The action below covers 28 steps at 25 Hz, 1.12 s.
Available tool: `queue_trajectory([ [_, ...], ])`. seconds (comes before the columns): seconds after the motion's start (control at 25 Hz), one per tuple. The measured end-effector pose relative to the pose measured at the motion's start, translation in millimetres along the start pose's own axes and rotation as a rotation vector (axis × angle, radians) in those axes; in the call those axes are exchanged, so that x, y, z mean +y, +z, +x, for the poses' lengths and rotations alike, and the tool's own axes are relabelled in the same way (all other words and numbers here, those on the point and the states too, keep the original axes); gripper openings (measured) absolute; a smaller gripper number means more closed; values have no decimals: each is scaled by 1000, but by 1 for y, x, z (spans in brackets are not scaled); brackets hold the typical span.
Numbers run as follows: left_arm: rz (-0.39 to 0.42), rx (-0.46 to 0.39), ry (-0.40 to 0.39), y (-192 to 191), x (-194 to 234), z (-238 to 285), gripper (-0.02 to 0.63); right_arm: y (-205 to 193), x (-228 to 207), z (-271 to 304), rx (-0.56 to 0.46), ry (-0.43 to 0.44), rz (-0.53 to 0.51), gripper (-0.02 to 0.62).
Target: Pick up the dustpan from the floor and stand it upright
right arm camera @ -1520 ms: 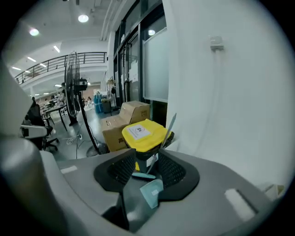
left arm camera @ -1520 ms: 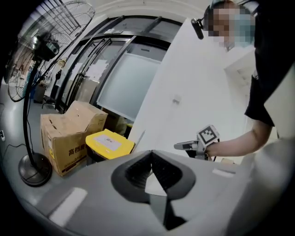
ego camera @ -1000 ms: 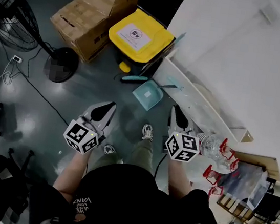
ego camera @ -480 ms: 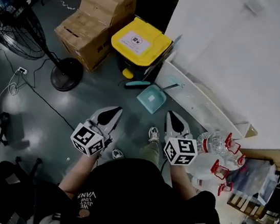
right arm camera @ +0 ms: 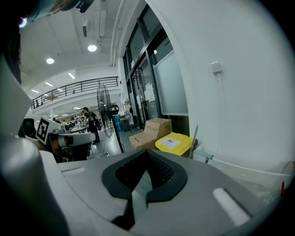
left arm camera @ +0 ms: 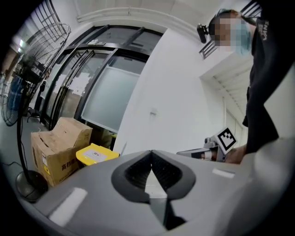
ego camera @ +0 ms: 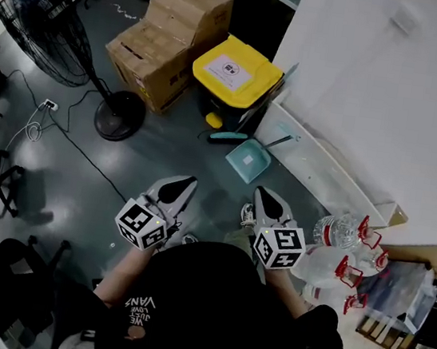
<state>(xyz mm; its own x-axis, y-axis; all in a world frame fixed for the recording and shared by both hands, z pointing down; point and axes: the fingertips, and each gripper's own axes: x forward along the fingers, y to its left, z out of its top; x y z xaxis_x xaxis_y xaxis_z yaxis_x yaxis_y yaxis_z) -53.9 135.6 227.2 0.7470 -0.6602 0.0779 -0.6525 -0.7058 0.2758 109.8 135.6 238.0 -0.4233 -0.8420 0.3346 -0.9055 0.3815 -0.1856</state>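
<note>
Nearby, yellow bin, boxes, perhaps brush by dustpan

Even indoor light is falling across the head view. The dark floor is throwing soft glare patches, and the white wall is coming out near blown. The lower edge is sinking into shadow. Both gripper views are bending hard at the edges, corners going black. Ceiling lights are glowing; the right gripper is reading slightly soft up close.
</note>
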Motion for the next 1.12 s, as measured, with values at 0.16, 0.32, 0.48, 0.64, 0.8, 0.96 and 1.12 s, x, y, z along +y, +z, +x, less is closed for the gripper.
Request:
queue_trajectory([
  [0.16, 0, -5, 16, -3, -1, -15, 54, -15, 14, -6, 26, 17, 23, 2],
  [0.32, -9, -13, 50, -7, 2, -27, 54, -28, 23, -9, 55, 28, 26, 2],
  [0.48, -8, -15, 75, -12, 7, -38, 54, -37, 25, -11, 65, 25, 42, 2],
  [0.64, -5, -13, 95, -13, 11, -48, 54, -40, 24, -10, 74, 24, 52, 2],
  [0.8, 1, -2, 100, -14, 14, -53, 53, -39, 21, -5, 93, 11, 31, 2],
  [0.96, 50, 6, 97, -10, 15, -55, 54, -31, 18, -5, 84, -7, -15, 2],
  [1.12, 83, -4, 87, -3, 14, -50, 53, -26, 12, -5, 74, -21, -21, 2],
])
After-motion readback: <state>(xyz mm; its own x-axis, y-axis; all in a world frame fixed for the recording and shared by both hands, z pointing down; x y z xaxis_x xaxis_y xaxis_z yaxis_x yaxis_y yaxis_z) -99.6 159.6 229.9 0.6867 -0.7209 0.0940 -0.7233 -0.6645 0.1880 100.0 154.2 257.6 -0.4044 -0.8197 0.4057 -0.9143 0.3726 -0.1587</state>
